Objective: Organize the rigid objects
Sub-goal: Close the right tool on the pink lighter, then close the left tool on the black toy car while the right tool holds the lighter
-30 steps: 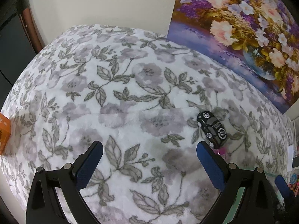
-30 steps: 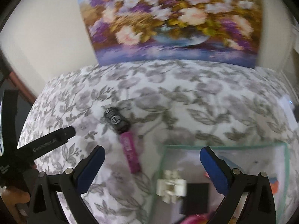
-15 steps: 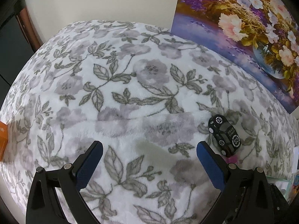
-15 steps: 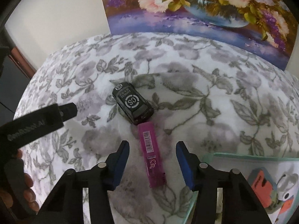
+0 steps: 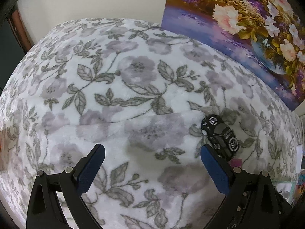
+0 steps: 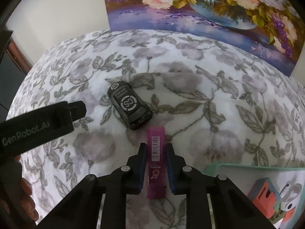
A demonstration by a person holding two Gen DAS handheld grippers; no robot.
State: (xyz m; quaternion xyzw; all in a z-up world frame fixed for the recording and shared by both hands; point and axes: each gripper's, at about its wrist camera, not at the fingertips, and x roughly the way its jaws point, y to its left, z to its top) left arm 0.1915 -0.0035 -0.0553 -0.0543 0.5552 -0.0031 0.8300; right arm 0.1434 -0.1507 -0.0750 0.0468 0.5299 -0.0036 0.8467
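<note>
A pink lighter (image 6: 156,158) with a barcode lies on the floral blanket. My right gripper (image 6: 156,148) is closed around its middle, pads against both sides. A black toy car (image 6: 129,107) lies just beyond the lighter's far end; it also shows in the left wrist view (image 5: 220,137), by my right finger. My left gripper (image 5: 152,156) is open and empty above the blanket, and its body shows at the left of the right wrist view (image 6: 38,122).
A green-rimmed tray (image 6: 253,168) at the lower right holds an orange item (image 6: 264,196) and a white one. A flower painting (image 6: 200,5) leans on the wall behind. The blanket (image 5: 114,87) covers the whole surface.
My right gripper moved forward and down over the pink lighter and closed from wide open onto it. My left gripper drifted slightly; the car shifted right in its view.
</note>
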